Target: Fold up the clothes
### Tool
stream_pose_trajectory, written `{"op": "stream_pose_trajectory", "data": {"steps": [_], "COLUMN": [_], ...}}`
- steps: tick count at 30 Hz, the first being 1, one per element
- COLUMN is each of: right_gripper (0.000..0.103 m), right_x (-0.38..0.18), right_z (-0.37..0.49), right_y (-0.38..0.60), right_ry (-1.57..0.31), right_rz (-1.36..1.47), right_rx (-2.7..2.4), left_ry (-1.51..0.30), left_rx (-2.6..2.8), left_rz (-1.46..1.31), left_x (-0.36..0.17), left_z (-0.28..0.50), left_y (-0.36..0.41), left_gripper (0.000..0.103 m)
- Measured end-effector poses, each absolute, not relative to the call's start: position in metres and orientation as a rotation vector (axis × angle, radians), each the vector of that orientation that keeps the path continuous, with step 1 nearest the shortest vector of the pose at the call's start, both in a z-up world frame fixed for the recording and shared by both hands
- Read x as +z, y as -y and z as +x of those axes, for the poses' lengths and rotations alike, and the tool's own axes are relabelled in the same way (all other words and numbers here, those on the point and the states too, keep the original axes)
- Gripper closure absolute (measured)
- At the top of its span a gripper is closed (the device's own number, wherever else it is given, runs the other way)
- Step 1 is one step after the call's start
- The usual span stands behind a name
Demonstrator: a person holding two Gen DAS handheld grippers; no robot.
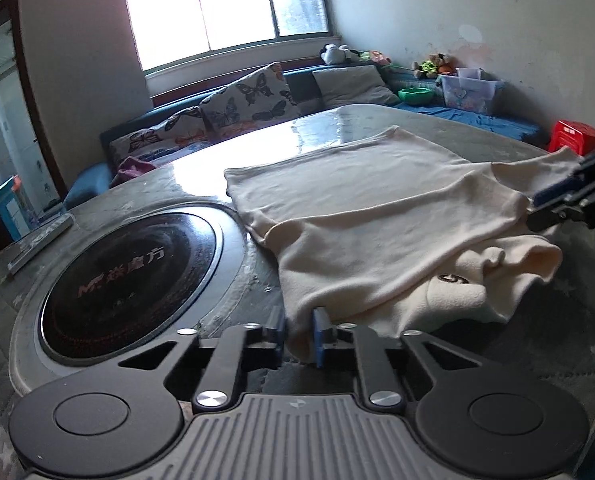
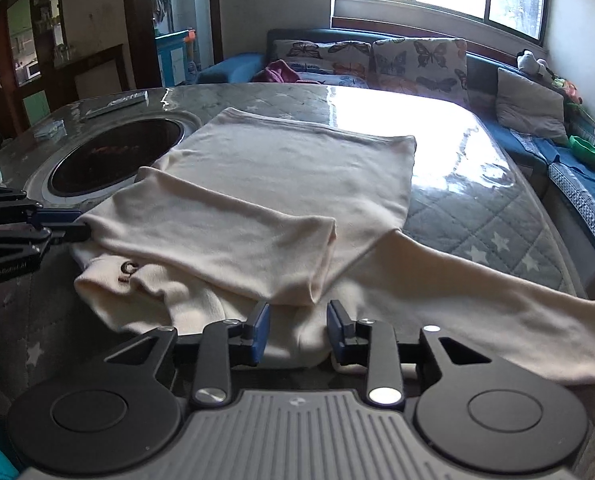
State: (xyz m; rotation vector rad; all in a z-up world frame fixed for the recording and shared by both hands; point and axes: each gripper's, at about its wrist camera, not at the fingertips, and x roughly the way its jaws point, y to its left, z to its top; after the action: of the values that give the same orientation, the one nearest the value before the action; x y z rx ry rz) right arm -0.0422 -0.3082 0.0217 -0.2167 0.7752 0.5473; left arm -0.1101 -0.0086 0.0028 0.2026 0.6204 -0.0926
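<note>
A cream long-sleeved sweater [image 1: 377,216] lies flat on the round table [image 1: 257,280], one sleeve folded across its body. In the right wrist view the sweater [image 2: 281,184] has its other sleeve [image 2: 497,300] stretched out to the right. My left gripper [image 1: 299,332] is partly open, with a fold of the sweater's shoulder edge between its fingers. It also shows in the right wrist view [image 2: 77,224] at the sweater's left edge. My right gripper [image 2: 297,330] is open over the sweater's near edge by the collar. It shows in the left wrist view [image 1: 553,204] at the far right.
A round black induction hob [image 1: 133,276] is set into the table left of the sweater. A remote [image 2: 117,104] lies at the table's far left. A sofa with butterfly cushions [image 2: 377,60] runs behind the table. A red stool [image 1: 577,136] stands at the right.
</note>
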Motion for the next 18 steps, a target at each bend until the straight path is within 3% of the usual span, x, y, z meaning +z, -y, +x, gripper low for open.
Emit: {"op": "stream_pose_trajectory", "data": {"steps": [9,13,18], "right_gripper": [0.072,0.072,0.072], "right_x": [0.018,0.018,0.028], "right_z": [-0.042,-0.040,-0.038], "right_y": [0.319,0.317,0.317], "right_ry": [-0.777,-0.778,-0.757], "right_rz": [-0.207,-0.215,-0.209], "right_rx": [0.538,0.546,0.552], "left_ry": [-0.626,-0.687,-0.615], "left_rx": [-0.006,-0.004,-0.016], "left_rz": [0.101,0.080,0.057], "left_x": [0.009,0.008,0.034], "left_z": [-0.123,-0.122,-0.115], "left_y": [-0.010,-0.020,-0.023], "left_gripper": [0.098,0.094,0.092]}}
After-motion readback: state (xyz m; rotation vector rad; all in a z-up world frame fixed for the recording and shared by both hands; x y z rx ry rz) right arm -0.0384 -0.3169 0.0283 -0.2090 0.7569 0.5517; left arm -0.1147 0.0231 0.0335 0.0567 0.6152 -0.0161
